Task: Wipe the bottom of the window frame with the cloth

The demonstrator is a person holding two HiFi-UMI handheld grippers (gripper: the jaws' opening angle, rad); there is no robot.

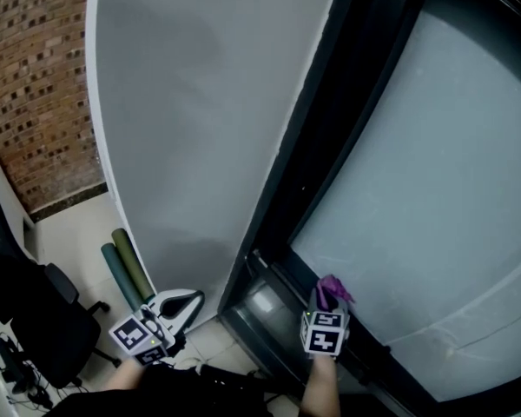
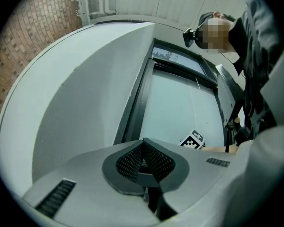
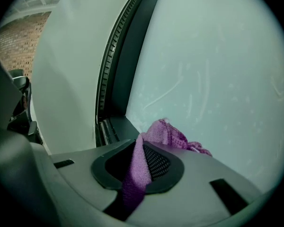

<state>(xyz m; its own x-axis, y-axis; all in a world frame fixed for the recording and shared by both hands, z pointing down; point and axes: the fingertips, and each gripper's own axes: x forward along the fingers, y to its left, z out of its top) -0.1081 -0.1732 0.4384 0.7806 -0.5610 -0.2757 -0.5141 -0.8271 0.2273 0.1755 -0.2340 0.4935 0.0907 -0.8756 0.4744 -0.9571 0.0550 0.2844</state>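
Right tongs pinch the purple cloth by the window frame; left tongs closed.

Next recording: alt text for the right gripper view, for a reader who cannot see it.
The right claw is shut on a purple cloth, whose bunched end sticks out in front of a pale frosted window pane. The dark window frame runs along the pane's left edge, with a white wall beyond it.

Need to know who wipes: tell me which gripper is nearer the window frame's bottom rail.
Right. The right gripper, shut on the purple cloth, sits at the bottom rail; the left gripper, shut empty, hangs off left by the white wall.
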